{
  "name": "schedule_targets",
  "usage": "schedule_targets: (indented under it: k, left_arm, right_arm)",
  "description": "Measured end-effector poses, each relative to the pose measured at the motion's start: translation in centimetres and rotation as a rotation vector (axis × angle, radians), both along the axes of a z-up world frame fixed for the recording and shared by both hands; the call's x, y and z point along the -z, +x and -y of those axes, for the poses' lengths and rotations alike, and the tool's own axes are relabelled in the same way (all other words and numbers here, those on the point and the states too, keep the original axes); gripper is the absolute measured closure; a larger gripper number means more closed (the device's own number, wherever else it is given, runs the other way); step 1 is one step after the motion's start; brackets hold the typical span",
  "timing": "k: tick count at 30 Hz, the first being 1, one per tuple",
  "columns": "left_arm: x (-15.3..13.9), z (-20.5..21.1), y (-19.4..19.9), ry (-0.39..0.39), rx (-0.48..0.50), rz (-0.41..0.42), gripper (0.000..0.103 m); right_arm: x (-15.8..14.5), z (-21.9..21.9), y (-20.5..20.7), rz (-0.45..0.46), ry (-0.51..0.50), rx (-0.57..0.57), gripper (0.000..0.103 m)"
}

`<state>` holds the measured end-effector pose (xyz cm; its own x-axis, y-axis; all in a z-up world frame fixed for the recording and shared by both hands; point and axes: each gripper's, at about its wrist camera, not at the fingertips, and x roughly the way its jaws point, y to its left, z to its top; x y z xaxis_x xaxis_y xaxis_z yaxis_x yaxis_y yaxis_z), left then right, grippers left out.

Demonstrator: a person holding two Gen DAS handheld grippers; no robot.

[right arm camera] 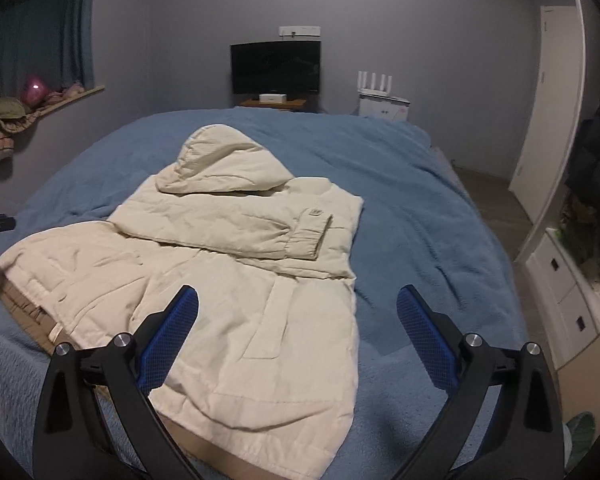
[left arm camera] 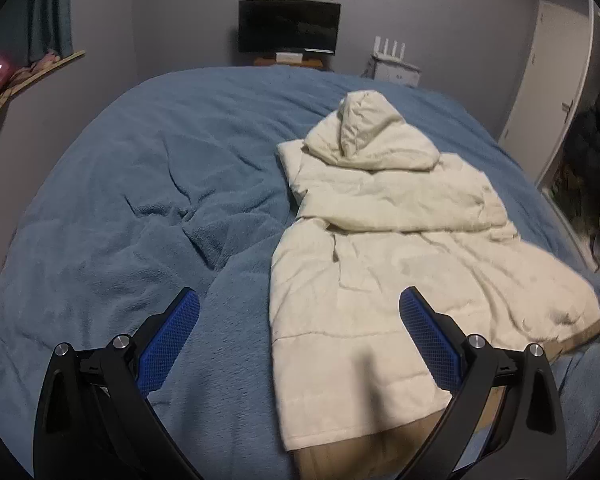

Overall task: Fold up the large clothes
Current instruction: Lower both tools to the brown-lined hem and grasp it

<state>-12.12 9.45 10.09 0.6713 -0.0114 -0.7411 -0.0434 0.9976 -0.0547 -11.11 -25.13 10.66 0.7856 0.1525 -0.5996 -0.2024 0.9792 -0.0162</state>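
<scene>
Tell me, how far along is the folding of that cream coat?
Partly done: the cream coat lies flat on the blue blanket, one sleeve already folded across its chest. Nothing is in hand; both grippers' fingers stand open and empty. The hood and lengthwise folds look left to do.

Bed [left arm camera: 140,184], wide, covered edge to edge by a blue fleecy blanket [right arm camera: 412,200], rumpled into creases on the half left of the coat. One cream padded hooded coat [right arm camera: 236,264] lies flat on the blanket, hood toward the far end of the bed, one sleeve folded across the chest, tan lining showing along the near hem. The coat is the only item seen lying on the blanket.
</scene>
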Motion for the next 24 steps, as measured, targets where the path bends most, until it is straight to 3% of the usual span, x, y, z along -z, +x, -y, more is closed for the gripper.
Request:
schedule_targets:
  k: [5,8,12,16,19,24]
  left_arm:
    - [1.5,-0.6,-0.6,-0.051,0.063,-0.076,0.007]
    - [2.6,-0.9,-1.5,-0.069,0.084,-0.114,0.007]
    - [2.8,-0.2,-2.7,-0.058,0.138,-0.131,0.026]
    - [2.9,0.3,-3.3,-0.086,0.175,-0.153,0.048]
    - [2.9,0.7,-3.6,-0.081,0.178,-0.154,0.05]
    - [3.3,0.5,-4.2,-0.112,0.186,-0.176,0.05]
  right_arm:
    - [1.4,1.2,0.5,-0.149,0.024,-0.007,0.008]
    - [2.0,1.9,0.2,-0.189,0.045,0.005,0.008]
    - [2.5,2.6,-0.4,-0.233,0.067,0.004,0.01]
    - [2.8,2.4,-0.8,-0.265,0.05,-0.01,0.033]
    - [3.8,2.2,-0.8,-0.305,0.03,-0.011,0.042]
    - [5.6,2.7,-1.5,-0.396,0.048,0.023,0.042]
